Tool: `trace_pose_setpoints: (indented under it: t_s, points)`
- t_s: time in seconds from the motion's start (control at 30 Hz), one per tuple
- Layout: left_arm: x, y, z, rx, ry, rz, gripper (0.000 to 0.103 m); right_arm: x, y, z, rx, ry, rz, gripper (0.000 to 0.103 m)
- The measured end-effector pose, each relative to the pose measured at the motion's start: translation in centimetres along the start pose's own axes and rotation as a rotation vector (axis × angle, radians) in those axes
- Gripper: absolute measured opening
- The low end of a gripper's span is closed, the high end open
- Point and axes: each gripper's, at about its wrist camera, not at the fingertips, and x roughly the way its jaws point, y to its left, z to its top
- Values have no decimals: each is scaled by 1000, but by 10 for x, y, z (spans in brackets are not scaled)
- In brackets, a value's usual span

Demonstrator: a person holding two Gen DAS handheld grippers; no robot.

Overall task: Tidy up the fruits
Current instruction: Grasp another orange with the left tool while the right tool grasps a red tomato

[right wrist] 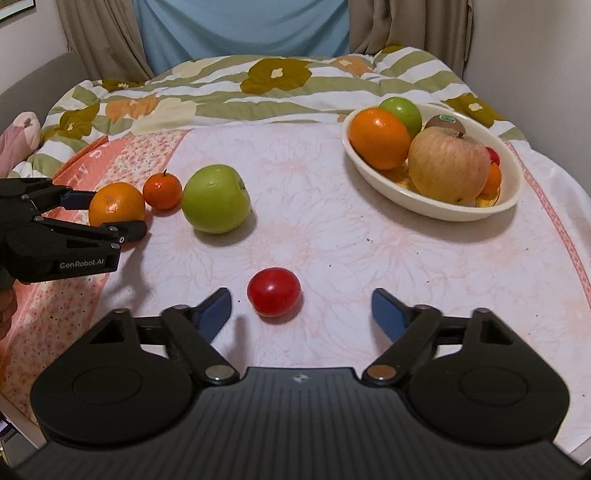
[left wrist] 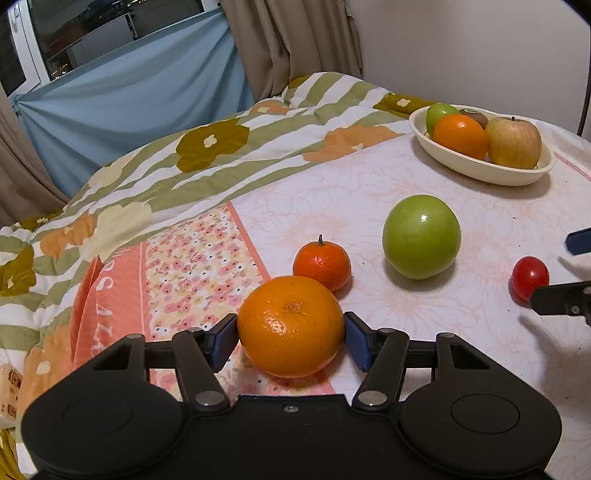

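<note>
two wrist fisheyes, both low over the table and angled down across it

the left wrist view sits just behind its own gripper (left wrist: 291,334), close over the cloth (left wrist: 369,192), looking toward the bowl (left wrist: 480,171) at upper right and a window at upper left. the right wrist view looks straight up the table to a blue curtain (right wrist: 240,26), bowl (right wrist: 436,206) at upper right. both share the green apple (left wrist: 422,236) (right wrist: 216,199), the small red fruit (left wrist: 529,275) (right wrist: 274,291) and each other's fingers at frame edge.
</note>
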Motion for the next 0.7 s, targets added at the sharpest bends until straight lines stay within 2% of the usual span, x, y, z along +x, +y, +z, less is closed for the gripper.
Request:
trace_pose_setpoints:
  t_s: [0.07,0.7]
  points:
    - [-1,-2,0,8,0,7,65,5,1,0,0,14,8,78]
    - [-18,1,-12,-46,25,11,65,21,15,6,-87,4,3,58]
